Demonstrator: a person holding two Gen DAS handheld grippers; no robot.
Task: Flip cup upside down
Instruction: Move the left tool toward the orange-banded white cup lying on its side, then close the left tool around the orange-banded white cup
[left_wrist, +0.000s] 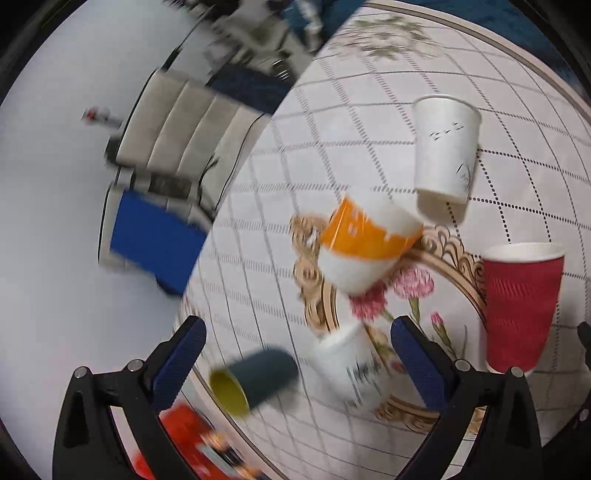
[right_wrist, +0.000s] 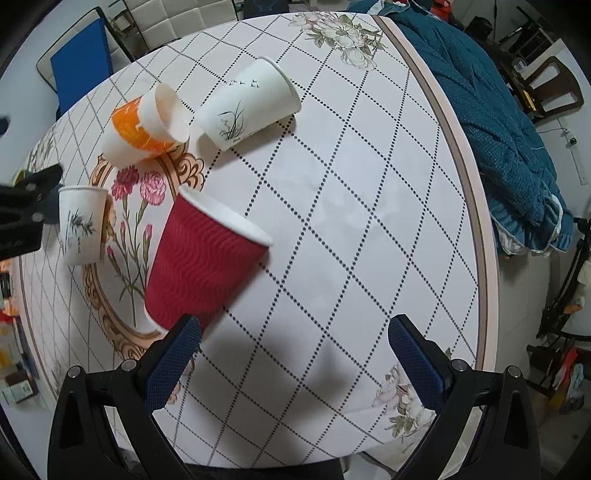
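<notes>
Several paper cups stand upright on a round table with a checked, flowered cloth (right_wrist: 351, 221). A red ribbed cup (right_wrist: 201, 262) stands just ahead of my right gripper (right_wrist: 295, 354), which is open and empty; the cup also shows in the left wrist view (left_wrist: 521, 306). An orange-and-white cup (right_wrist: 142, 125) (left_wrist: 365, 243), a tall white cup (right_wrist: 247, 105) (left_wrist: 445, 147) and a small white cup with a bamboo print (right_wrist: 81, 225) (left_wrist: 354, 365) stand further off. A dark teal cup with a yellow inside (left_wrist: 255, 380) sits between the fingers of my open left gripper (left_wrist: 299, 358). The left view is blurred.
A chair with a blue pad (left_wrist: 155, 236) and a grey padded chair (left_wrist: 184, 122) stand beside the table. A teal quilt (right_wrist: 491, 110) lies past the table's far edge. Red and orange packages (left_wrist: 192, 439) lie below the table's edge. My left gripper's body (right_wrist: 26, 206) shows at the left.
</notes>
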